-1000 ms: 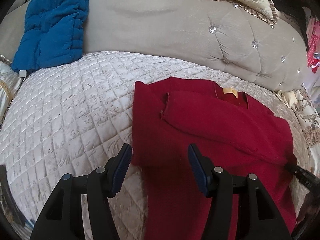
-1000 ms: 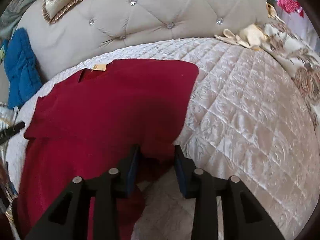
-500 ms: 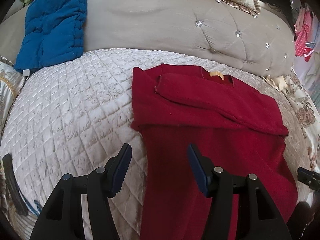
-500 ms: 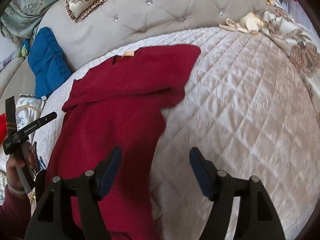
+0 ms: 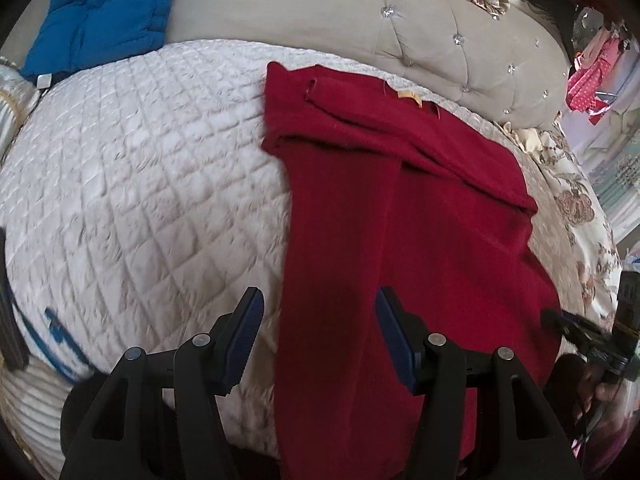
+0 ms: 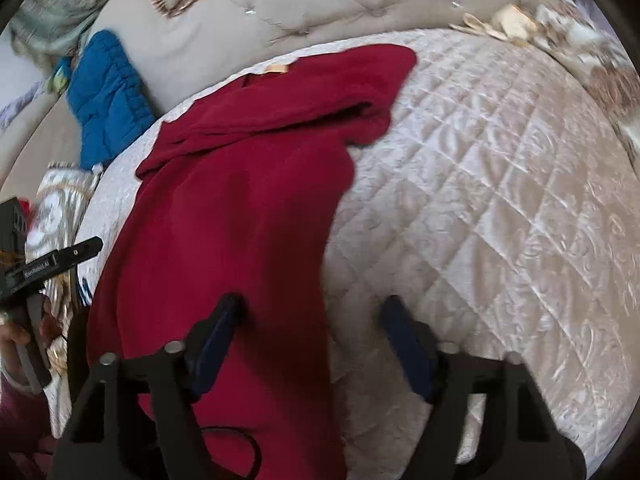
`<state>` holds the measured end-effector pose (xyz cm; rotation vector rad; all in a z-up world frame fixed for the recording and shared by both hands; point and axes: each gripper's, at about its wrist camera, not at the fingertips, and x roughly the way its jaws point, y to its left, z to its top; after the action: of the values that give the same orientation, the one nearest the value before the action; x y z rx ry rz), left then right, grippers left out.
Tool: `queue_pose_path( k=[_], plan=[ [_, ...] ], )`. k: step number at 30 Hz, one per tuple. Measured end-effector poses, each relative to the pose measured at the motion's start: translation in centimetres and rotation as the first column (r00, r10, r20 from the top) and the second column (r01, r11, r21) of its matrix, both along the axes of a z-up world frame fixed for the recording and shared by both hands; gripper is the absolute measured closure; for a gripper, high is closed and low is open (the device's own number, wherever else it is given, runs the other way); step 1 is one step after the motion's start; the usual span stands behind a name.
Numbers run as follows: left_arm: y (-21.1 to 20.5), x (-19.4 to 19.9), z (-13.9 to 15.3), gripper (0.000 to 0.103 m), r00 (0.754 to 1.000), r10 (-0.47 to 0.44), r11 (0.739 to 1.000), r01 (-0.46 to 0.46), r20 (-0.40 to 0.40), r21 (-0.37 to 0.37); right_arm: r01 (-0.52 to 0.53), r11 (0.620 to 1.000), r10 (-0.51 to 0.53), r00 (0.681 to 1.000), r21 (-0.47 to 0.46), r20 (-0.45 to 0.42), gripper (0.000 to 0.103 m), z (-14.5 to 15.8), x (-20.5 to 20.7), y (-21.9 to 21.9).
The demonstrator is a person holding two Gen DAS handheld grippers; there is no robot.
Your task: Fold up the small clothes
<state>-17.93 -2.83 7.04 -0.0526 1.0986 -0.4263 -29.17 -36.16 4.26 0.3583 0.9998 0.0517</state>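
Red sweater (image 5: 400, 208) flat on quilted bed (image 5: 140, 184), sleeves folded across chest, collar tag toward headboard (image 5: 320, 12). Hem cut off at bottom edge in both views. Left tongs (image 5: 318, 334) apart, over sweater's left edge, gripping nothing. Right tongs (image 6: 310, 334) apart in frame, jaws just been closing, blurred; sweater's right edge below them, contact hard to tell. Blue jacket (image 6: 106, 98) on headboard, partly cropped. Hand (image 6: 18, 336) on left tongs' handle, mostly hidden.
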Motion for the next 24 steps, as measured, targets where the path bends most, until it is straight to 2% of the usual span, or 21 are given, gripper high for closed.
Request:
queue_pose_path(
  k=[1,4,9,12,14,15,19,24],
  plan=[
    [0.3,-0.5,-0.1,0.066,1.000,-0.001,1.000,0.001,-0.002,0.005,-0.018,1.000,0.018,1.000,-0.020,-0.006,0.091,0.1,0.0,0.3],
    [1.1,-1.8,-0.5,0.066,1.000,-0.020,1.000,0.021,-0.016,0.023,-0.028,0.996,0.028,1.000,-0.082,-0.001,0.091,0.7,-0.8,0.9],
    [2.6,-3.9,-1.6,0.066,0.998,-0.023,0.999,0.025,-0.055,0.037,-0.009,0.998,0.009,1.000,-0.070,-0.003,0.090,1.1,-2.1,0.5],
    [3.3,-4.9,-2.3,0.066,0.997,-0.018,0.999,0.022,-0.080,0.040,-0.012,1.000,0.011,0.999,-0.018,-0.032,0.081,1.0,-3.5,0.4],
    [3.4,-5.3,-3.0,0.066,0.995,-0.021,0.999,0.026,-0.096,0.045,-0.001,0.999,0.003,0.998,0.038,-0.055,0.051,0.4,-4.5,0.2],
    [3.5,-5.6,-3.4,0.066,0.994,-0.022,0.999,0.027,-0.105,0.046,0.001,0.998,0.004,0.998,0.069,-0.070,0.046,-0.1,-5.1,0.2],
    [3.7,-6.3,-4.6,0.066,0.989,-0.015,0.999,0.020,-0.144,0.038,-0.028,0.996,0.040,0.991,0.088,-0.130,0.045,-2.0,-6.9,1.2],
    [3.5,-7.3,-5.1,0.066,0.983,-0.032,0.999,0.036,-0.178,0.023,-0.075,0.992,0.091,0.983,0.102,-0.161,0.045,-3.8,-8.5,2.7]
  ],
)
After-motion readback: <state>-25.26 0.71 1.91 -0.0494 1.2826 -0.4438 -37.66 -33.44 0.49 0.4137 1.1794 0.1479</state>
